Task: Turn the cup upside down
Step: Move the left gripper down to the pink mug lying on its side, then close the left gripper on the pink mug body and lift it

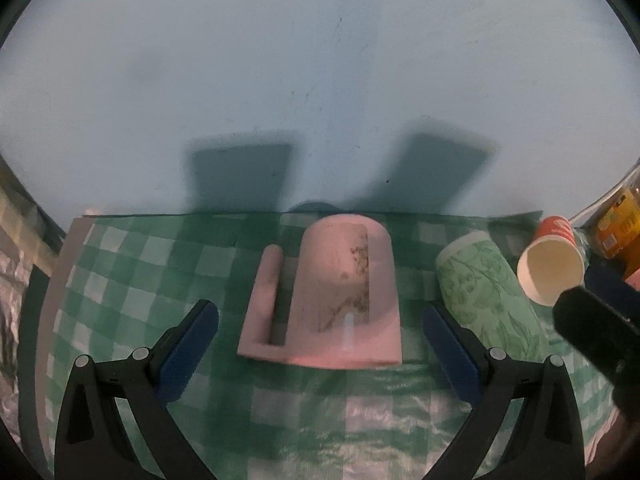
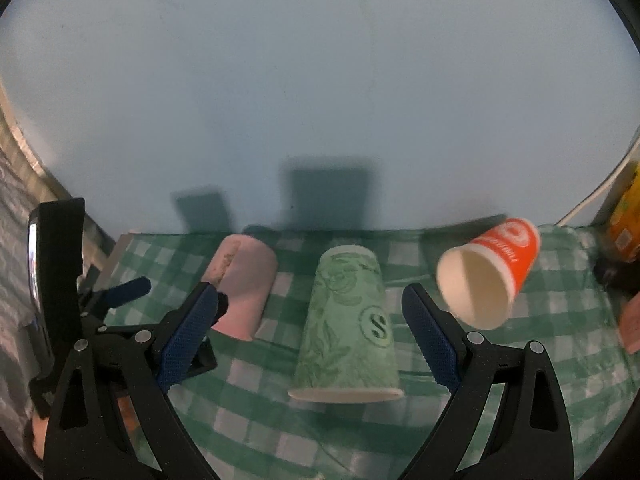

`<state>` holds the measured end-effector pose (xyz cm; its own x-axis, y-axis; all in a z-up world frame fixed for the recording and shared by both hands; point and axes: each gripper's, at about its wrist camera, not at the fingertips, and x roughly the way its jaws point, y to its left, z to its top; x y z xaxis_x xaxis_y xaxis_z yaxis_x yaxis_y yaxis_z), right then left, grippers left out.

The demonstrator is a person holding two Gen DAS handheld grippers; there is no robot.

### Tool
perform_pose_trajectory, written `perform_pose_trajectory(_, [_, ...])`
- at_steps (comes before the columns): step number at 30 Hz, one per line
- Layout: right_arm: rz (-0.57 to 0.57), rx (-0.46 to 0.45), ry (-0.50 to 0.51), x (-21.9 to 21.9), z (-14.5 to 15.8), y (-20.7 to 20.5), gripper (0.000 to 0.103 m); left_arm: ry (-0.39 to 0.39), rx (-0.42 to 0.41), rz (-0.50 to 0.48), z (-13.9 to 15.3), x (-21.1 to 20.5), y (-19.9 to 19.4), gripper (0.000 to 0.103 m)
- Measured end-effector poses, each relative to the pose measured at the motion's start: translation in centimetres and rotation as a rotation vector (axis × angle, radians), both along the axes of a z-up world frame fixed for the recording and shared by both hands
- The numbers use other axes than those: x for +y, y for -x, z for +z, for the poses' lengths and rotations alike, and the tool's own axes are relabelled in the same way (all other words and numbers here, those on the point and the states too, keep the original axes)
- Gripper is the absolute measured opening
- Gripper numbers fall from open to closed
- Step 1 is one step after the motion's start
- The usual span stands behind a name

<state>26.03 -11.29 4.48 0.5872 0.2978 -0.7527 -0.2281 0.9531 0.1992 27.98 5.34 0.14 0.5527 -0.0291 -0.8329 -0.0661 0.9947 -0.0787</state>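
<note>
A pink mug (image 1: 344,292) with a handle on its left stands upside down on the green checked cloth (image 1: 120,272); it also shows in the right wrist view (image 2: 244,284). My left gripper (image 1: 320,344) is open and empty, just in front of the mug. A green patterned paper cup (image 2: 348,328) stands upside down, and my right gripper (image 2: 312,336) is open with its fingers on either side of the cup, not touching. An orange paper cup (image 2: 492,268) lies tilted on its side with its mouth toward me.
A pale blue wall (image 2: 320,100) rises right behind the cloth. An orange bottle (image 1: 620,224) and a white cable (image 2: 592,196) sit at the far right. Crinkled foil (image 1: 12,280) lies past the cloth's left edge. The left gripper's body (image 2: 56,280) is close on the right gripper's left.
</note>
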Motion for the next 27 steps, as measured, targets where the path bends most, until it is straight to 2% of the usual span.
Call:
perform_pose_trajectory(4, [-0.027,0.001,0.014,0.3,-0.2,-0.4,0.093,0.035,0.056,-0.004,-1.2,0.1,-1.7,0.102])
perform_pose_trajectory(7, [-0.031,-0.012,0.030,0.2,-0.3,-0.3,0.093,0.049,0.093,-0.008,-2.2,0.3,-2.5,0.092])
perform_pose_trajectory(9, [-0.028,-0.018,0.041,0.1,-0.3,-0.2,0.093,0.064,0.115,-0.016,-2.7,0.2,-2.9,0.090])
perform_pose_trajectory(11, [-0.026,-0.020,0.045,0.0,-0.2,-0.1,0.093,0.083,0.137,-0.029,-3.3,0.1,-3.3,0.079])
perform_pose_trajectory(13, [-0.028,-0.017,0.038,-0.2,-0.2,-0.1,0.093,0.083,0.155,-0.041,-3.8,-0.2,-3.7,0.075])
perform_pose_trajectory(16, [-0.034,-0.005,0.027,-0.5,-0.4,-0.1,0.093,0.036,0.175,-0.062,-4.5,-0.9,-4.2,0.075])
perform_pose_trajectory(19, [-0.032,0.000,0.023,-0.8,-0.8,0.0,0.093,0.047,0.183,-0.056,-4.9,-0.7,-4.6,0.075])
perform_pose_trajectory(22, [-0.033,0.001,0.022,-1.2,-0.9,0.2,0.093,0.042,0.173,-0.039,-4.8,-0.3,-4.6,0.074])
perform_pose_trajectory(27, [-0.035,-0.006,0.013,-1.8,-1.0,0.4,0.093,-0.020,0.139,-0.050,-4.3,-0.8,-3.4,0.074])
